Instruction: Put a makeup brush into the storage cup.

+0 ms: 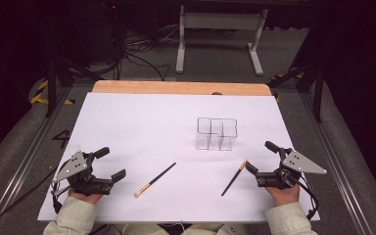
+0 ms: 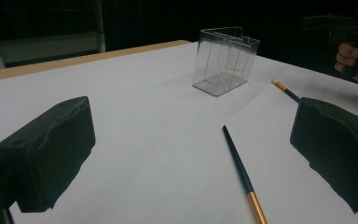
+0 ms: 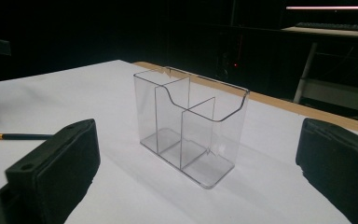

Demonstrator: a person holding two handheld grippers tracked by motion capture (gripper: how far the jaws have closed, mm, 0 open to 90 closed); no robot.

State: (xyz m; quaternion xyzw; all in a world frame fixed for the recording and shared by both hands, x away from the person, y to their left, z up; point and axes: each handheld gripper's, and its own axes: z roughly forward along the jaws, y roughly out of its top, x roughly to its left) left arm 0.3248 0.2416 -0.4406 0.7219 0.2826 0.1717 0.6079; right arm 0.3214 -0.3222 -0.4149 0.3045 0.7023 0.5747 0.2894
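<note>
The person is holding both grippers low over the near edge of the white table [image 1: 127,117]. The left gripper [image 1: 113,164] is resting at the near left, its jaws standing wide apart with nothing between them. The left brush [image 1: 155,179] is lying flat on the table just beside that gripper's lower jaw tip, apart from it, with its gold ferrule end pointing toward the person. In the left gripper view this brush [image 2: 240,168] is lying ahead between the two jaws, nearer the right-hand one, without touching either.

The right gripper [image 1: 259,159] is sitting at the near right, jaws likewise wide apart and clamping nothing. The right brush [image 1: 234,178] is lying slantwise with its gold end very close to the gripper's nearer jaw tip; contact cannot be confirmed. The clear organizer [image 1: 216,133] is standing upright, farther out, between both brushes. In the right gripper view the organizer [image 3: 191,126] is standing ahead, centred between the open jaws, well clear.
</note>
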